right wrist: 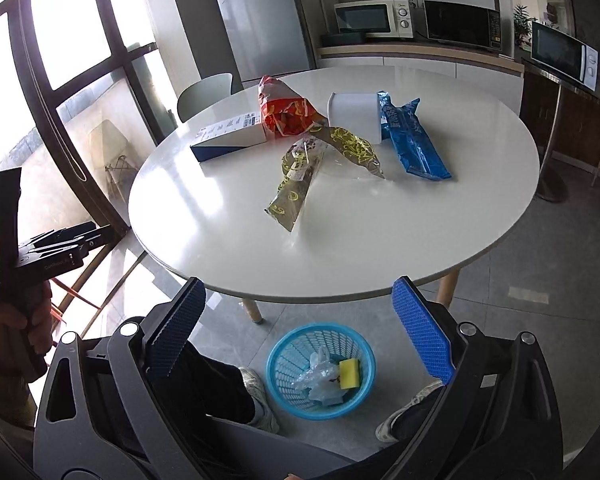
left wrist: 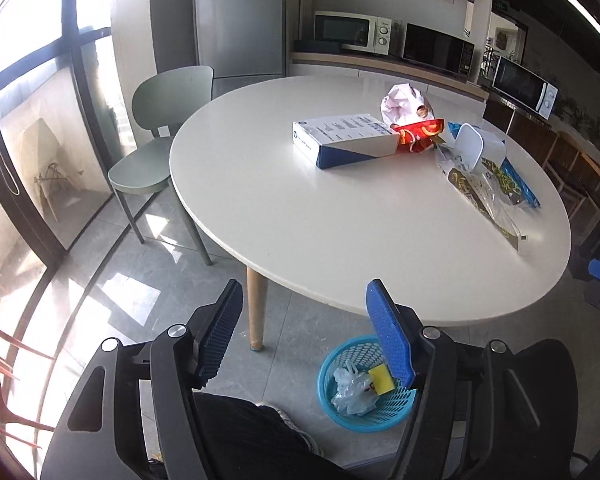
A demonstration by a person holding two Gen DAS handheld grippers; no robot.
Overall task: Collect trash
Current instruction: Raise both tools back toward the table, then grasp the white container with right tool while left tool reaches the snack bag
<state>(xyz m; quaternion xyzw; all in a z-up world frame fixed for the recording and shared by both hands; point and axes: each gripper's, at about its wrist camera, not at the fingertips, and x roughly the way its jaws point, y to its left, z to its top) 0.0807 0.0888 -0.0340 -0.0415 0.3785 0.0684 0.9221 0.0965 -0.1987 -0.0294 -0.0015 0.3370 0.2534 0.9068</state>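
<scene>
At the middle of both wrist views stands a round white table point(right wrist: 380, 240) with a smooth, glossy top and pale wooden legs, and the trash is gathered toward its far half. Beside it, a sage-green moulded chair point(left wrist: 156, 128) with a curved back sits on grey floor tiles. On the tabletop the largest piece is a flat white-and-navy cardboard box point(right wrist: 230, 136), printed on top and lying on its broad face. Just beside it lies a crinkled red-and-orange snack bag point(right wrist: 286, 114), its end touching the box. A white, rounded-square plastic container point(right wrist: 354, 116) rests tipped on its side between the red bag and a shiny blue foil wrapper point(right wrist: 416, 144), which lies flat and creased. In front of these, two clear cellophane wrappers with olive and yellow scroll print point(right wrist: 300, 176) splay outward, overlapping near the container. Under the near table edge, on the floor, a small round turquoise mesh basket point(right wrist: 284, 396) of plastic lattice holds a crumpled clear plastic bag point(right wrist: 318, 376) and a yellow sponge point(right wrist: 350, 372). The left gripper point(left wrist: 308, 336) hangs above the floor with its ribbed blue pads spread apart and nothing between them; the right gripper point(right wrist: 300, 332) likewise stands released, pads wide, empty.
</scene>
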